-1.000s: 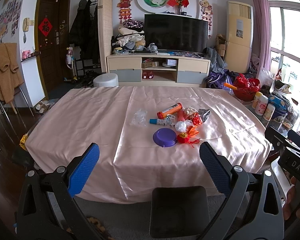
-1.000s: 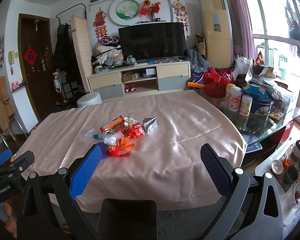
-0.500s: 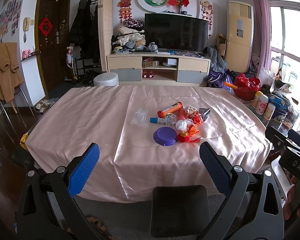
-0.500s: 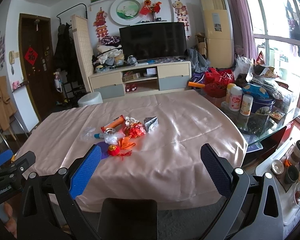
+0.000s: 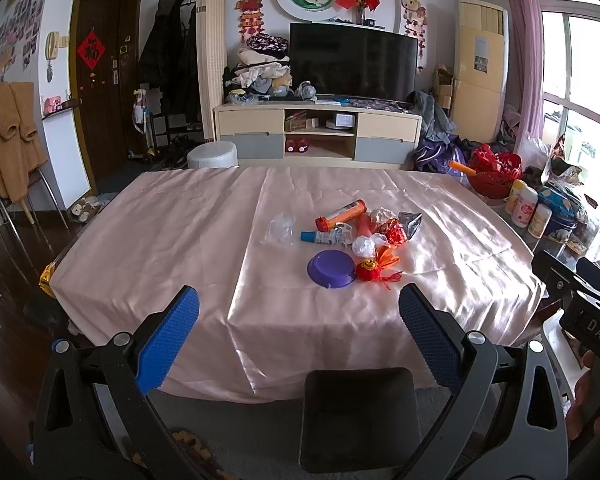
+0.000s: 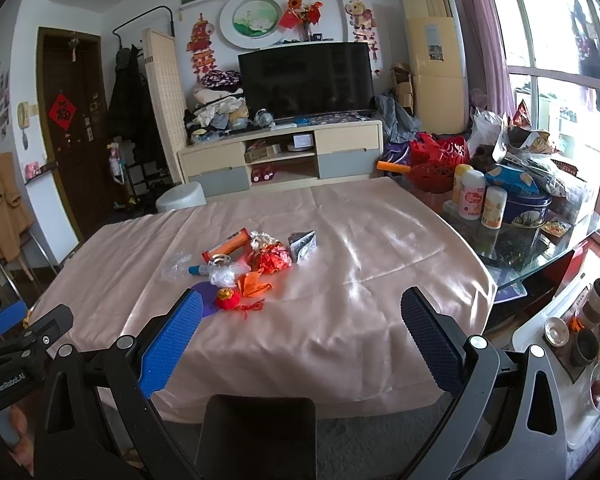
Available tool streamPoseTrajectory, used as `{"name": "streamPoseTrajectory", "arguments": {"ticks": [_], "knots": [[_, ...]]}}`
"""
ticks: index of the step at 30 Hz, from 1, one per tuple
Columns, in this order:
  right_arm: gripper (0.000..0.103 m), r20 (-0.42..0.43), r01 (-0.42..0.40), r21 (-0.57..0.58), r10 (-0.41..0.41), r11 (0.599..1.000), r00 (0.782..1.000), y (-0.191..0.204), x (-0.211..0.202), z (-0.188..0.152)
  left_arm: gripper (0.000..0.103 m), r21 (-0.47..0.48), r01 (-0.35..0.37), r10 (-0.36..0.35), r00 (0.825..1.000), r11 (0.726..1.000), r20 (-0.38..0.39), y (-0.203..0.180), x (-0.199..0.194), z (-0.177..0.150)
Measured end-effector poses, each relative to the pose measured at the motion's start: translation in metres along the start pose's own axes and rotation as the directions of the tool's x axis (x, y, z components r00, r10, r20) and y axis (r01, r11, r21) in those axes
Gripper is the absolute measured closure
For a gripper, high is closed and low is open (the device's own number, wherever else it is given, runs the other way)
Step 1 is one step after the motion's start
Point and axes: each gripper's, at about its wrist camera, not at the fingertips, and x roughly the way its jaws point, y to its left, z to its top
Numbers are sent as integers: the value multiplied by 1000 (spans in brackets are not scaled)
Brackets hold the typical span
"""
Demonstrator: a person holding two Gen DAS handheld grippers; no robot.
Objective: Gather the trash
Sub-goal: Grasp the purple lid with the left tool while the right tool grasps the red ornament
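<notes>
Hovering short of the table (image 5: 148,240), left gripper (image 5: 298,334) and right gripper (image 6: 302,336) both gape empty — the trash pile (image 5: 360,230) lies well ahead of the fingers. Wrappers look light, crinkly; pinch a crumpled edge.

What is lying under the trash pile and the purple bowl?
A shiny pink tablecloth lies under the purple bowl and the trash pile. It covers the tabletop fully, so the table's surface cannot be seen.
</notes>
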Motion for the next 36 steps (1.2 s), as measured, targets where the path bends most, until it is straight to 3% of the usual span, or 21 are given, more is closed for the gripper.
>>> {"name": "streamPoseTrajectory", "arguments": {"ticks": [4,13,19,23,27,31,36], "knots": [[3,-11,6,6,-5,1000,1000,-1,4,-2,8,2,-5,5,1000,1000,-9,4,3,-6],[3,-82,-67,48,71,997,994,-11,23,-2,8,27,-40,42,995,999,-89,2,31,-13],[3,-150,-38,26,42,999,988,-2,50,-7,8,55,-44,52,989,998,-139,2,53,-16],[3,-208,-25,5,26,1000,978,6,78,-8,8,52,-20,28,984,998,-174,5,71,-10],[3,-243,-67,3,66,998,968,13,101,-2,8,67,-31,42,985,997,-168,7,87,0],[3,-267,-94,13,94,996,959,19,120,8,8,21,-10,15,975,1000,-223,15,111,14],[6,-320,-138,27,139,990,937,34,151,15,8,86,-19,40,968,996,-247,13,132,28]]}}
